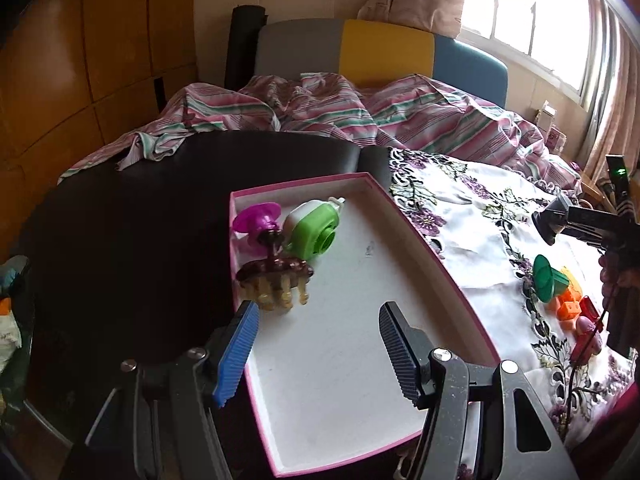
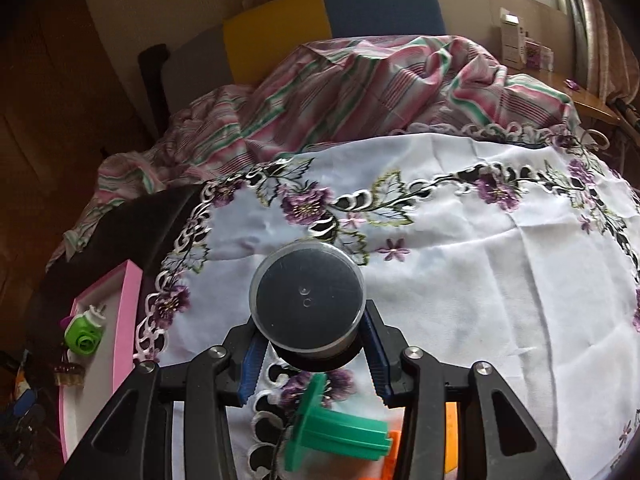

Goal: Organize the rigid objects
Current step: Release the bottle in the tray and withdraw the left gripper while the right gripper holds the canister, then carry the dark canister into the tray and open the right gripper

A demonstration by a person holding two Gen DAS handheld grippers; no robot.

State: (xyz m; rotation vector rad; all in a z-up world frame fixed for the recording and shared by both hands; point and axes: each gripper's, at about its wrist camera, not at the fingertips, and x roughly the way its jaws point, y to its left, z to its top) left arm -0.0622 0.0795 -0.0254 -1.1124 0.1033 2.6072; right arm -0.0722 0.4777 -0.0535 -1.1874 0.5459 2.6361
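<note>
My right gripper [image 2: 312,356] is shut on a dark round container [image 2: 306,304] with a clear lid and holds it above the white embroidered cloth [image 2: 460,280]. Under it lies a green spool-shaped piece [image 2: 332,436]. In the left wrist view that gripper [image 1: 560,222] shows at the right edge, above the green piece [image 1: 548,280]. My left gripper [image 1: 316,344] stands open over the pink-rimmed white tray [image 1: 420,240], nothing between its fingers. At the tray's far left corner lie a magenta piece [image 1: 252,220], a green and white device [image 1: 314,228] and a brown hair claw [image 1: 276,280].
Orange blocks [image 1: 570,308] and red and pink pieces [image 1: 586,320] lie on the cloth beside the green piece. The dark table [image 1: 140,220] shows bare left of the tray. A striped bedsheet [image 1: 320,112] is bunched behind the table.
</note>
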